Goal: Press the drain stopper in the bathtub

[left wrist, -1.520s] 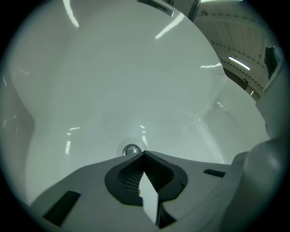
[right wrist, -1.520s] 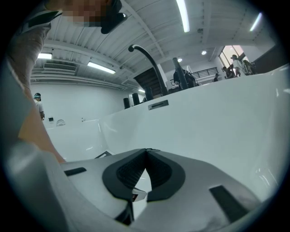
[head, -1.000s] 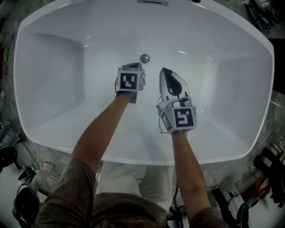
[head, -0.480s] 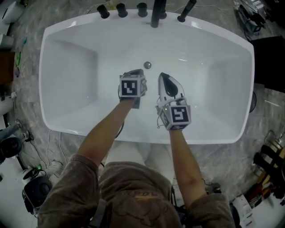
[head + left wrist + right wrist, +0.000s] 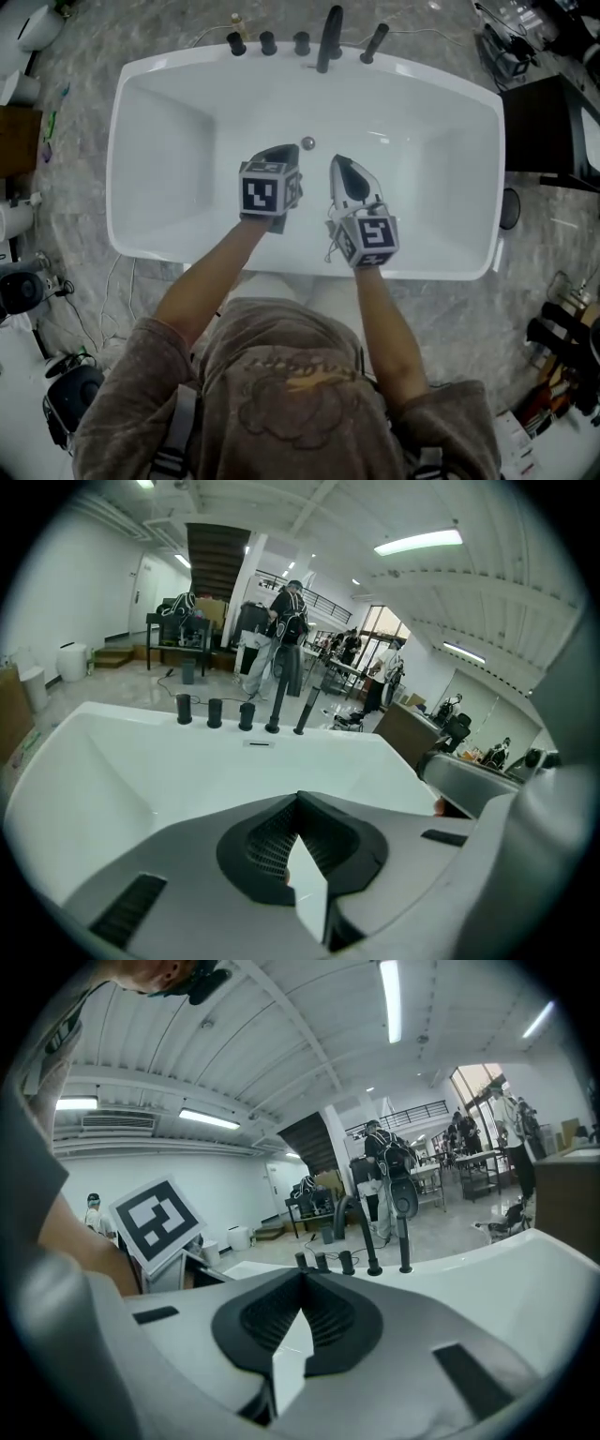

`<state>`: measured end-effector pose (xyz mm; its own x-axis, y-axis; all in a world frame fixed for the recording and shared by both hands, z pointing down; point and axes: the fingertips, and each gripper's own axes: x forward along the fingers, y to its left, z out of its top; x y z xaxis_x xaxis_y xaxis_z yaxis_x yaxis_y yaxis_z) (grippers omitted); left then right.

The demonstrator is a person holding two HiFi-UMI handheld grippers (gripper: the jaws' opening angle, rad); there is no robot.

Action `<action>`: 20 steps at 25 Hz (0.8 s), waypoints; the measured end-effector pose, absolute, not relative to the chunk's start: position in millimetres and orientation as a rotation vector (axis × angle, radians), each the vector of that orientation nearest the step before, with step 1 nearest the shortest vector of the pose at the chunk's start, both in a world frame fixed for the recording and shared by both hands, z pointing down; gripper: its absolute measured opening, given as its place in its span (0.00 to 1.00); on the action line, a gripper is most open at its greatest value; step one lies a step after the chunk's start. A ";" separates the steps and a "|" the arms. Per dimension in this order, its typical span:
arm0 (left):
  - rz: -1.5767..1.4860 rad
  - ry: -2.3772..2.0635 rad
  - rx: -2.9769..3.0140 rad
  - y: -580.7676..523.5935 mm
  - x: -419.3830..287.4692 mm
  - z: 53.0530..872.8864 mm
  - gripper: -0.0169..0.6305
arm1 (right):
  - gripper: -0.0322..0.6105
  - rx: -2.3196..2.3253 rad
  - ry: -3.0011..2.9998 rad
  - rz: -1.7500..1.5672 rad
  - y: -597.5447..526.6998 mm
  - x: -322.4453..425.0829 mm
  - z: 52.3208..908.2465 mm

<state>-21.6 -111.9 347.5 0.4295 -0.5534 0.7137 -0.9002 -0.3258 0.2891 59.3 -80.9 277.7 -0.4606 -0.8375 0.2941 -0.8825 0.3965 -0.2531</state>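
The white bathtub [image 5: 117,187] lies below me, with its small round chrome drain stopper [image 5: 307,143] on the tub floor near the far wall. My left gripper [image 5: 284,153] hovers above the tub, tips just left of and short of the stopper. My right gripper [image 5: 339,162] hangs beside it, just right of the stopper. Both are shut with nothing between the jaws. In the left gripper view the gripper [image 5: 298,797] points at the tub's far rim [image 5: 253,744]. In the right gripper view the gripper [image 5: 302,1277] does the same. The stopper shows in neither gripper view.
A black faucet spout [image 5: 328,37], several black knobs [image 5: 267,42] and a hand-shower handle [image 5: 373,42] line the far rim. A black table [image 5: 553,122] stands at the right. Cables and gear [image 5: 28,291] lie on the marble floor at the left. People stand far behind [image 5: 286,639].
The head view has pulled back and up, so the whole tub and the floor round it now show. Both grippers have risen from the tub floor, still shut side by side.
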 end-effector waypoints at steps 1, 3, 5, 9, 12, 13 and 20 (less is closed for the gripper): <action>0.649 -1.219 2.028 -108.4 -22.1 335.6 0.03 | 0.05 1.555 -2.530 0.572 -76.7 57.7 269.8; 0.630 -1.208 2.055 -99.4 -22.9 313.9 0.03 | 0.05 1.529 -2.540 0.558 -66.6 52.7 256.7; 0.625 -1.191 2.083 -88.4 -24.4 293.6 0.03 | 0.05 1.491 -2.542 0.549 -55.1 45.6 245.4; 0.617 -1.152 2.152 -65.1 -28.8 258.5 0.03 | 0.05 1.478 -2.562 0.570 -36.9 34.4 221.8; 0.606 -1.115 2.231 -48.2 -31.4 234.7 0.03 | 0.05 1.457 -2.584 0.577 -24.2 27.9 204.8; 0.599 -1.103 2.265 -43.4 -32.4 225.4 0.03 | 0.05 1.448 -2.598 0.580 -20.1 24.6 198.3; 0.508 -1.011 2.495 -16.1 -39.6 159.6 0.03 | 0.05 1.354 -2.693 0.527 4.8 0.8 153.3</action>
